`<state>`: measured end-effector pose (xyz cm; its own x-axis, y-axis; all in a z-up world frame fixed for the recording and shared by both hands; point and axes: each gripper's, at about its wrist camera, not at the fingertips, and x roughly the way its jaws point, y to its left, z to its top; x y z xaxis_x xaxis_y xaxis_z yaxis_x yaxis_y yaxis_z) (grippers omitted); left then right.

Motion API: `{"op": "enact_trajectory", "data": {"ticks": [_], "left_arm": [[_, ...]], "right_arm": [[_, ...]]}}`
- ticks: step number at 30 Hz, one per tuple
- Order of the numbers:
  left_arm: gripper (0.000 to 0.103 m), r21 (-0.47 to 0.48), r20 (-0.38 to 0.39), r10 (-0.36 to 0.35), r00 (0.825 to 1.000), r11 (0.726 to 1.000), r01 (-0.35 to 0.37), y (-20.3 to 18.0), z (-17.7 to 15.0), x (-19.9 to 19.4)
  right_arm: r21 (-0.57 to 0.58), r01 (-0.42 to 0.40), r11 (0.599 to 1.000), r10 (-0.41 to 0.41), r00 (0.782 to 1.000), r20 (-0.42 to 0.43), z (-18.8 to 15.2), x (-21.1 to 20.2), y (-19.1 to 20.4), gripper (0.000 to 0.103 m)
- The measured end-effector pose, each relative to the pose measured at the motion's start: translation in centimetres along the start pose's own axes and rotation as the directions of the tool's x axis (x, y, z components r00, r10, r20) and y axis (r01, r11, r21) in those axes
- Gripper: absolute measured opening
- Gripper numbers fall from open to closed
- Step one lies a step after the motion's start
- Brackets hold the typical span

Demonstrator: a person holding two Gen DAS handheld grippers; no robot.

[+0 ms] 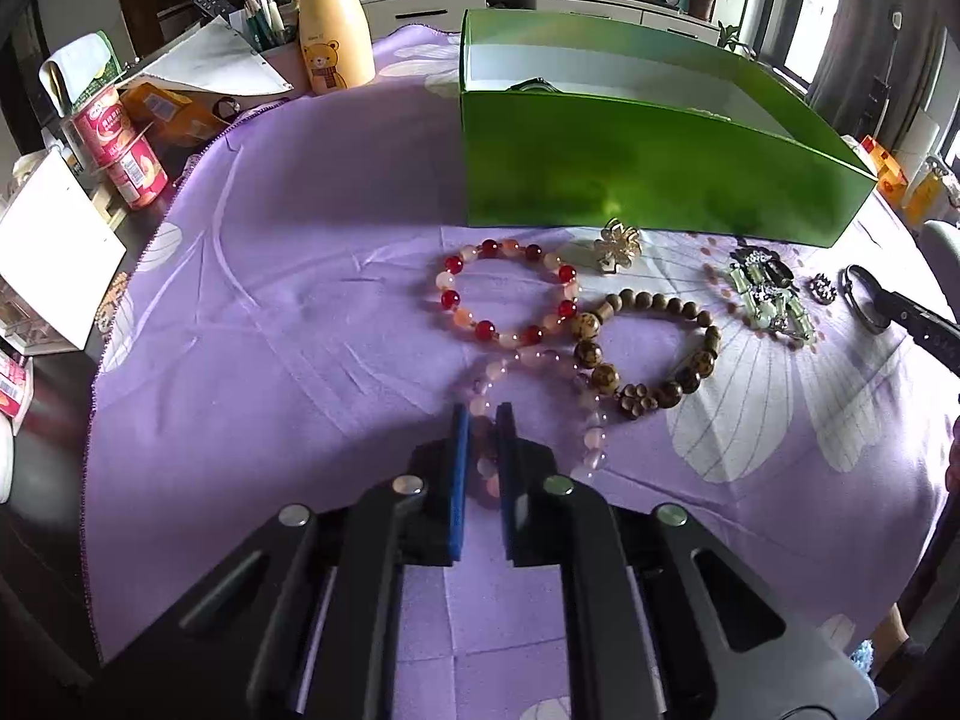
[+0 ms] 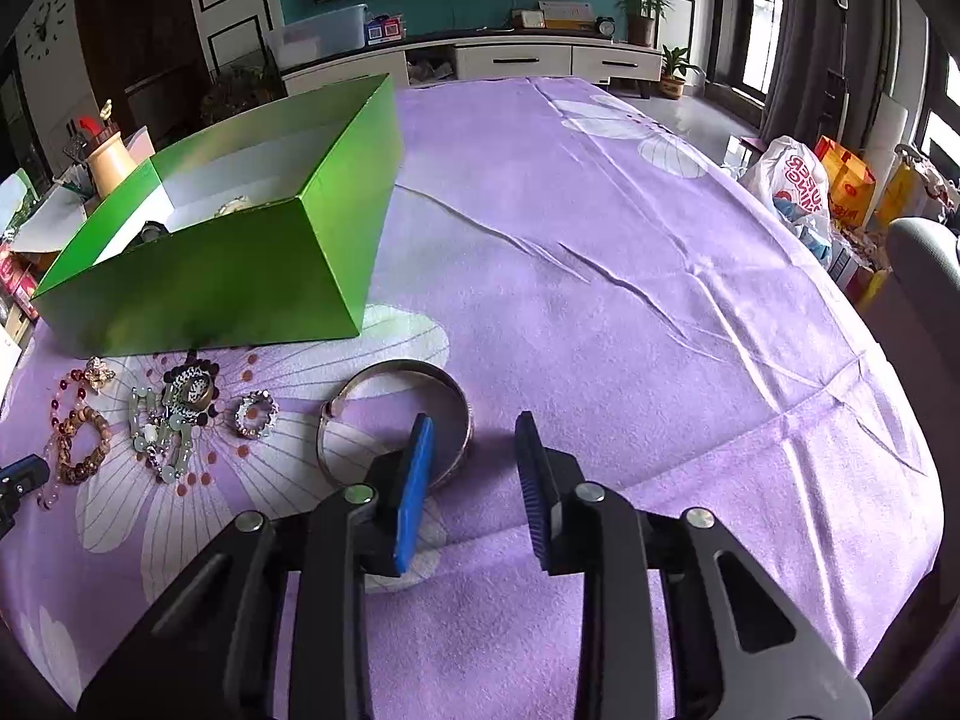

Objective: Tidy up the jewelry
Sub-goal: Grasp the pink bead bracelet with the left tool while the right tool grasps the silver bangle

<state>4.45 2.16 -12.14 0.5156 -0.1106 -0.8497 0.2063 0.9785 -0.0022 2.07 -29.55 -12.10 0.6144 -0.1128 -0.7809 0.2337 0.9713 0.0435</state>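
My left gripper [image 1: 485, 420] is shut on the near left side of a pale pink bead bracelet [image 1: 594, 438] lying on the purple cloth. A red-and-white bead bracelet [image 1: 451, 299] and a brown wooden bead bracelet [image 1: 606, 378] lie just beyond it. In the right wrist view my right gripper [image 2: 474, 418] is open over a silver bangle [image 2: 396, 366]. Its left finger sits inside the ring and its right finger outside, with the rim between the pads and not pressed. The open green box [image 2: 240, 282] stands behind the jewelry.
A gold flower brooch [image 1: 618, 243], a jade-and-metal piece [image 2: 168, 426] and a small sparkly ring [image 2: 256, 414] lie in front of the box. Cans [image 1: 129, 156], a bear bottle [image 1: 333, 30] and papers crowd the table's left edge. Bags [image 2: 798, 180] stand off the right edge.
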Motion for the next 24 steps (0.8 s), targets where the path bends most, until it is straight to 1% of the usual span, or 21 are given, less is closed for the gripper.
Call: {"op": "enact_trajectory", "data": {"ticks": [1, 2, 5, 7, 9, 14, 20, 24], "left_arm": [[0.008, -0.006, 0.001, -0.008, 1.0, 1.0, 0.008, 0.1, 0.0, 0.0], [0.008, -0.015, 0.002, -0.02, 1.0, 1.0, 0.02, 0.4, 0.0, 0.0], [0.008, -0.033, -0.002, -0.044, 0.999, 0.999, 0.043, 0.9, 0.1, 0.0], [0.007, -0.063, -0.005, -0.073, 0.997, 0.995, 0.072, 1.4, 0.1, -0.1], [0.007, -0.077, -0.001, -0.084, 0.996, 0.994, 0.084, 1.8, 0.1, -0.3], [0.007, -0.116, 0.033, -0.136, 0.99, 0.983, 0.139, 2.6, 0.5, -1.7], [0.007, -0.12, 0.082, -0.173, 0.981, 0.976, 0.182, 2.6, 1.4, -3.8], [0.007, -0.101, 0.108, -0.172, 0.979, 0.978, 0.182, 2.3, 1.9, -4.9]], "right_arm": [[-0.015, 0.013, 1.0, -0.013, 1.0, 0.003, 0.0, 0.0, 0.3, 0.018], [-0.026, 0.015, 1.0, -0.015, 1.0, 0.007, 0.0, 0.1, 0.6, 0.012], [-0.041, 0.032, 0.999, -0.031, 0.999, 0.014, -0.1, 0.0, 1.0, 0.004], [-0.023, 0.028, 0.999, -0.027, 1.0, 0.014, -0.1, -0.1, 0.9, 0.004], [-0.008, 0.024, 1.0, -0.024, 0.999, 0.024, -0.1, -0.6, 0.5, 0.004], [0.002, 0.016, 1.0, -0.016, 0.998, 0.068, 0.1, -2.7, 0.1, 0.004], [0.005, 0.0, 1.0, 0.0, 0.994, 0.108, 0.5, -4.7, 0.3, 0.004], [-0.012, -0.014, 1.0, 0.015, 0.991, 0.135, 0.8, -5.7, 0.9, 0.004]]}}
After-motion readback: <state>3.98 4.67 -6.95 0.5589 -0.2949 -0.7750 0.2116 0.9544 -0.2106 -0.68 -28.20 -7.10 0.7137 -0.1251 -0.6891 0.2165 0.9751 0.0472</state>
